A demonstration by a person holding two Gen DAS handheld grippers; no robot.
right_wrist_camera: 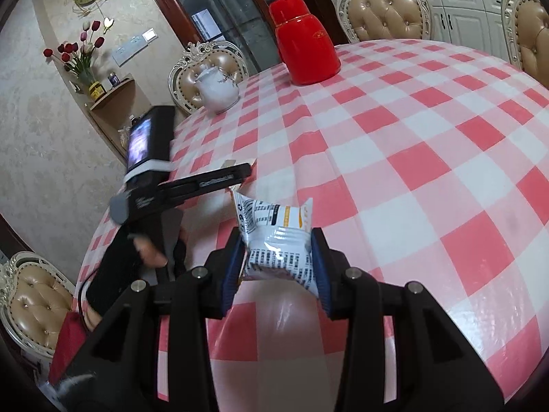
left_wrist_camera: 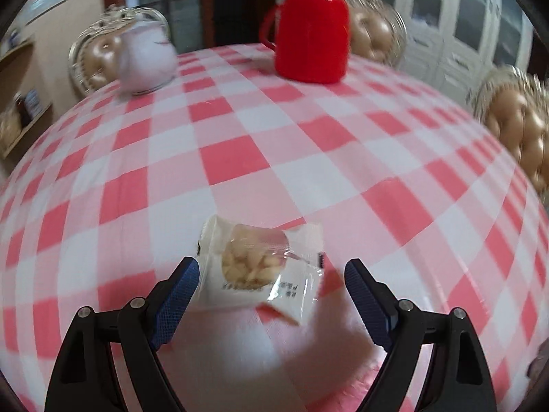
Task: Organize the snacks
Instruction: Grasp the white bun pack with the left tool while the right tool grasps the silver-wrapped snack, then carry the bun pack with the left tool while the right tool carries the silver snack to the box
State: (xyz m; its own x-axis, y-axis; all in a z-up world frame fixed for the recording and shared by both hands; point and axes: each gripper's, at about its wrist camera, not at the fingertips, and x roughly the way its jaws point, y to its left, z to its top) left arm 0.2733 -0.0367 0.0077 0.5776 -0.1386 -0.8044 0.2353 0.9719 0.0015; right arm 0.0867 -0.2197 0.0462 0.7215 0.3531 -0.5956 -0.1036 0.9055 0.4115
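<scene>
A clear-and-white snack packet (left_wrist_camera: pixel 260 264) with pale biscuit pieces inside lies flat on the red-and-white checked tablecloth (left_wrist_camera: pixel 240 158). My left gripper (left_wrist_camera: pixel 272 276) stands open around it; the packet's left edge is at the left blue pad (left_wrist_camera: pixel 182 288), and the right pad is well clear of it. In the right wrist view, my right gripper (right_wrist_camera: pixel 278 252) is shut on a white packet (right_wrist_camera: pixel 278 237) with black print and an orange stripe, held above the cloth. The left gripper (right_wrist_camera: pixel 245 171) shows there from the side, a hand (right_wrist_camera: pixel 151 250) on its grip.
A red thermos jug (left_wrist_camera: pixel 310 34) (right_wrist_camera: pixel 303 41) and a white teapot (left_wrist_camera: pixel 147 58) (right_wrist_camera: pixel 219 89) stand at the table's far side. Padded chairs (right_wrist_camera: pixel 384 10) ring the table. A wall shelf holds tulips (right_wrist_camera: pixel 82 51).
</scene>
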